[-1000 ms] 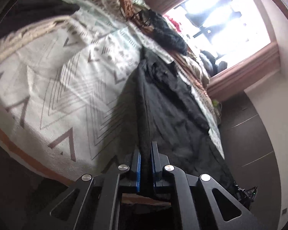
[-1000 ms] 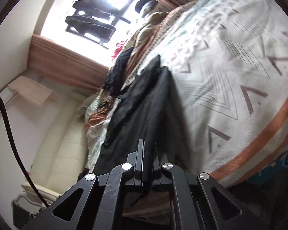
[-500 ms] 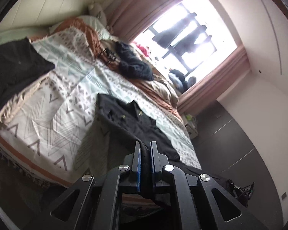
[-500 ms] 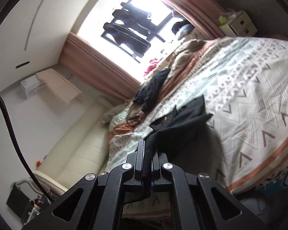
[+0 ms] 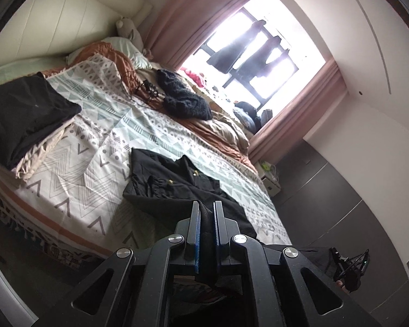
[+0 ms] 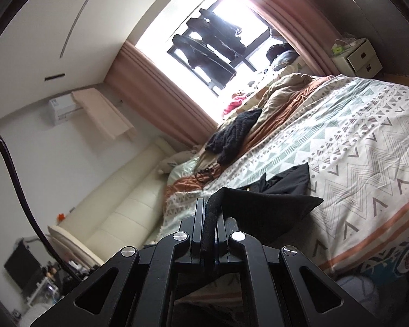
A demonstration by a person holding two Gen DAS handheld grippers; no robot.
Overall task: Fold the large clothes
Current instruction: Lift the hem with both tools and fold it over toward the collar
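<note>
Item: black garment [image 5: 177,190], collar end spread on the patterned bedspread [image 5: 101,141] ahead of the fingers. Left gripper [image 5: 206,231] and right gripper [image 6: 210,226]: 2 clamped on its near hem, lifted. Step: fold-over underway, likely. Next: carry hem forward, lay it level. Legible writing: none.

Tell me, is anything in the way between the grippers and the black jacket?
No. Both already pinch it: the left gripper and the right gripper are each shut on the jacket, with cloth between their fingers. The rest of it lies on the bedspread, and nothing visible sits on it.
</note>
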